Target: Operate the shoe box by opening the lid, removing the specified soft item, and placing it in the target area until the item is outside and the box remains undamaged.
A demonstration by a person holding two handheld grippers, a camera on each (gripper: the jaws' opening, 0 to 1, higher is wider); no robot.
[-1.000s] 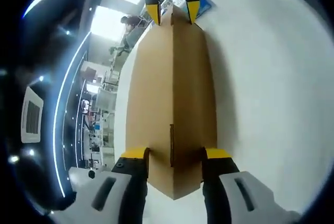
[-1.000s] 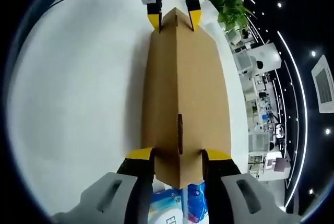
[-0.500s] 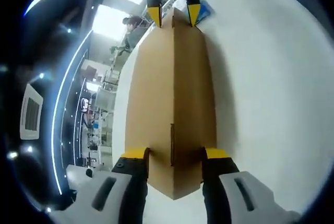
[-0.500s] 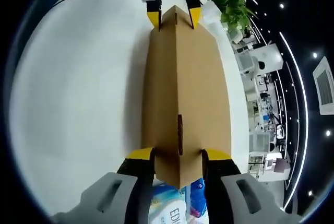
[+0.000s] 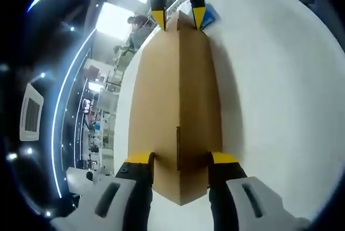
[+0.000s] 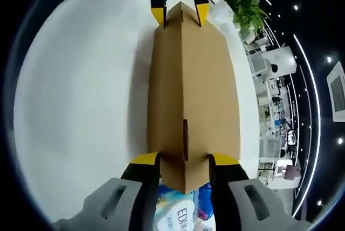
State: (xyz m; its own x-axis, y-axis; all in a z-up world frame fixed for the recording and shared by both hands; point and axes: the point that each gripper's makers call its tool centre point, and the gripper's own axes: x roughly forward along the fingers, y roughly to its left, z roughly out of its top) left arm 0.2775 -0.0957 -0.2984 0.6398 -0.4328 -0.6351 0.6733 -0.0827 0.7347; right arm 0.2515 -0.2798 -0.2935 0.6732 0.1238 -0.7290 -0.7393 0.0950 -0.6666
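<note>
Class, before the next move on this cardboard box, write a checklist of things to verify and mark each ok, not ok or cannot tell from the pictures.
1. Left gripper straddles the near end of the brown cardboard shoe box: ok.
2. Right gripper straddles the opposite end: ok.
3. Jaws firmly gripping the cardboard: cannot tell.
4. Box free of dents or tears: ok on the faces that show.
5. Lid opened: not ok; it looks shut.
6. Blue and white soft packet lies beneath the right gripper, outside the box: ok.
</note>
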